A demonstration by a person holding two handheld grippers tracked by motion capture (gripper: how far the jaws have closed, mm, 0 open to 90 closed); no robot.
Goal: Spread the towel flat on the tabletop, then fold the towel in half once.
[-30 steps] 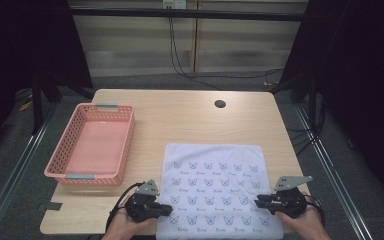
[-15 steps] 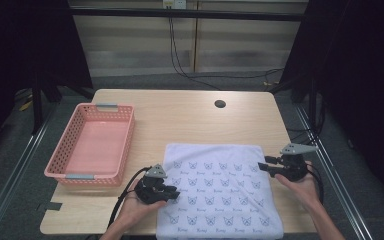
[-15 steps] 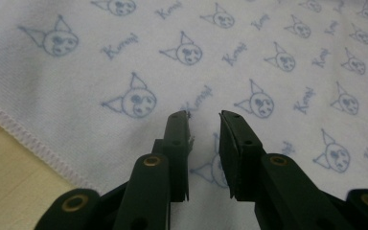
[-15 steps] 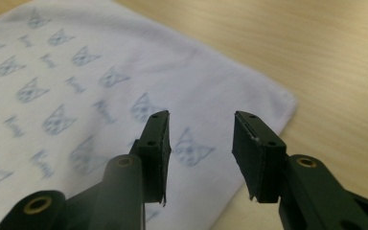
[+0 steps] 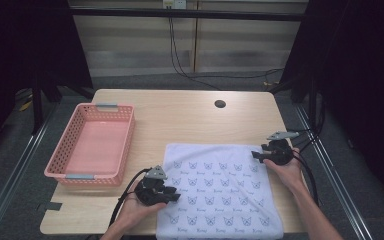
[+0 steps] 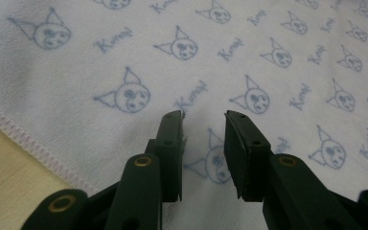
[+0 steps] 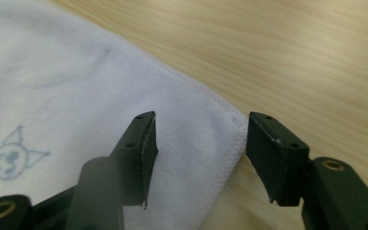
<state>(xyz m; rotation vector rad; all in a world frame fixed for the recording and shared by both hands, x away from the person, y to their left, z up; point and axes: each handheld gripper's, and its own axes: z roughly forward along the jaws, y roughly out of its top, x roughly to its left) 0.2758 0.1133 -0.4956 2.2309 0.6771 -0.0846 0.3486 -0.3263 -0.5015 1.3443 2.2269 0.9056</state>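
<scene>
Now that both sets of jaws have just been opening, the left hand-held gripper (image 5: 172,192) gapes narrowly, empty, over the towel's (image 5: 220,192) left edge and the right hand-held gripper (image 5: 256,156), having slid from the near edge, straddles its far right corner (image 7: 237,125) wide apart on the desk (image 5: 180,120), likely readying a fold.

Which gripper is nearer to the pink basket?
Left. The left gripper is at the towel's left edge, just beside the pink basket's near right corner; the right gripper is at the towel's far right corner.
</scene>
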